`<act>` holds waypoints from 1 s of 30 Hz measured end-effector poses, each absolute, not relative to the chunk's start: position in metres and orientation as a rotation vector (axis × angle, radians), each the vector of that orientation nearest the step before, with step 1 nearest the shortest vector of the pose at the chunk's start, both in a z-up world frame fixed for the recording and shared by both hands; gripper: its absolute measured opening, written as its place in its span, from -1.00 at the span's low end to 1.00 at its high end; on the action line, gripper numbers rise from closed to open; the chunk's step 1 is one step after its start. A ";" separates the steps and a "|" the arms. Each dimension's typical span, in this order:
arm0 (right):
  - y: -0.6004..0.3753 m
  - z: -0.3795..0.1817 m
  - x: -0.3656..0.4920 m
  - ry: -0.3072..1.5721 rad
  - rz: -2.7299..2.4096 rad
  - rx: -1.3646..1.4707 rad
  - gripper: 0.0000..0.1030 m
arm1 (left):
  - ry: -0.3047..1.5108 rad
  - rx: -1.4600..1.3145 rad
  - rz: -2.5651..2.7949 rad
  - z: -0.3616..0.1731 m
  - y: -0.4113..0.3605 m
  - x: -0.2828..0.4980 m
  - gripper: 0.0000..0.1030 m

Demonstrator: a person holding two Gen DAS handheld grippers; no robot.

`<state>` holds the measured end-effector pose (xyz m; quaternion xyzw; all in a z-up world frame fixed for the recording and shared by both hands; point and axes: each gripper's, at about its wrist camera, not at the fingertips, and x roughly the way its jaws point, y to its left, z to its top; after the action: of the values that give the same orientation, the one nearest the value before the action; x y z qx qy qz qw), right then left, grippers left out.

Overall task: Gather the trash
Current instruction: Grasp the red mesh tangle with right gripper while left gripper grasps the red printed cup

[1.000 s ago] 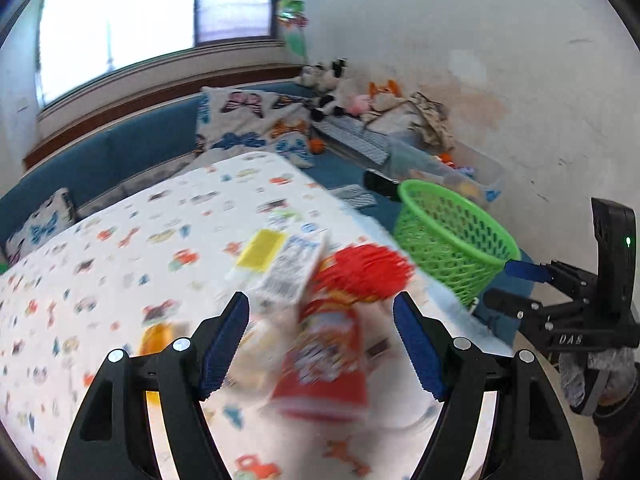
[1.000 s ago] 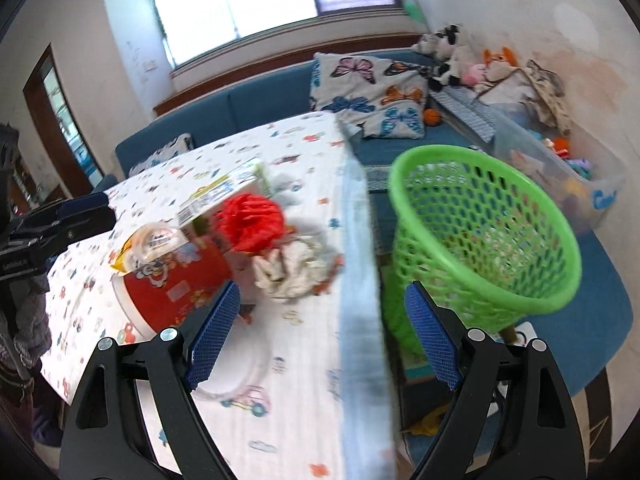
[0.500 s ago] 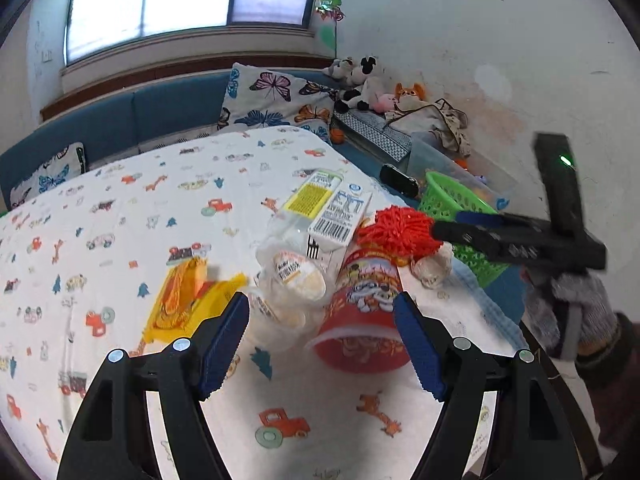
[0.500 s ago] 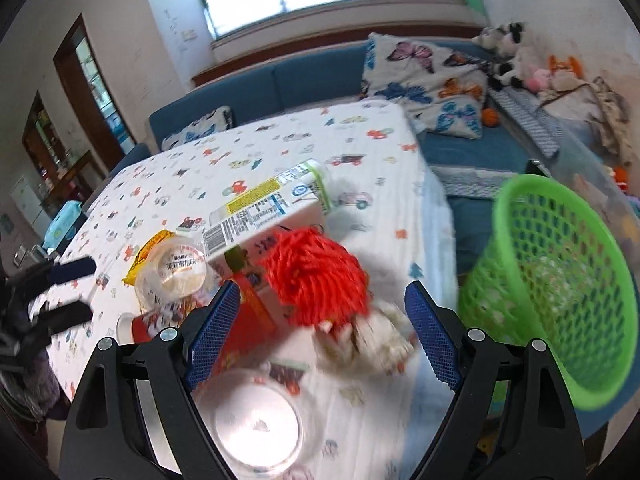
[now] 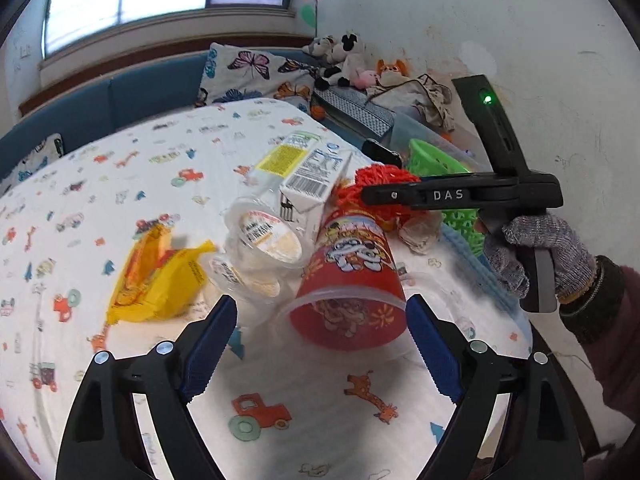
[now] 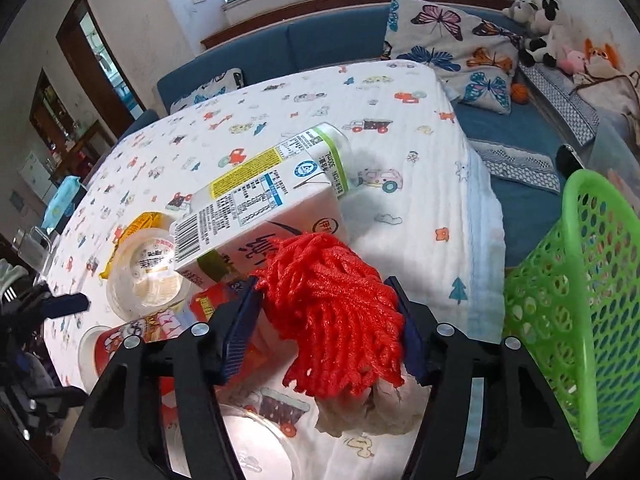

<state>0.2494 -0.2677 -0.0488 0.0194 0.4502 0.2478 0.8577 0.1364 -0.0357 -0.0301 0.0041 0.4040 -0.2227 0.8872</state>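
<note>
Right gripper (image 6: 326,332) closes around the red foam net (image 6: 334,316) while the left gripper (image 5: 322,350) hangs spread wide before the red cup (image 5: 348,280).

Only the left wrist view shows the gloved hand (image 5: 536,256) on the right tool's handle and the yellow wrapper (image 5: 156,276) left of the red cup; only the right wrist view shows the green basket (image 6: 576,320) whole, off the table edge right of the net, and crumpled paper (image 6: 368,412) under the net. The right jaws have just been closing, and both blue pads now touch the net's sides. The left jaws have just been opening and grip nothing; the cup lies on its side just ahead of them. The milk carton (image 6: 256,216) lies just behind the net.
</note>
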 end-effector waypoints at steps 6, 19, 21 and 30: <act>-0.273 -0.033 0.237 0.892 0.519 0.053 0.08 | 0.840 -0.005 -0.506 -0.036 -0.044 0.136 0.79; -0.298 0.002 0.202 0.808 0.489 0.087 0.08 | 0.827 -0.070 -0.502 -0.059 -0.050 0.149 0.84; -0.302 0.003 0.198 0.803 0.467 0.078 0.08 | 0.805 -0.050 -0.498 -0.059 -0.054 0.146 0.84; -0.333 0.002 0.183 0.798 0.393 0.111 0.09 | 0.776 0.014 -0.472 -0.061 -0.066 0.144 0.69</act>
<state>0.1828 -0.3328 0.0021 0.0539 0.3859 0.1900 0.9011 0.1435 -0.0664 -0.0612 0.0070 0.3747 -0.2277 0.8987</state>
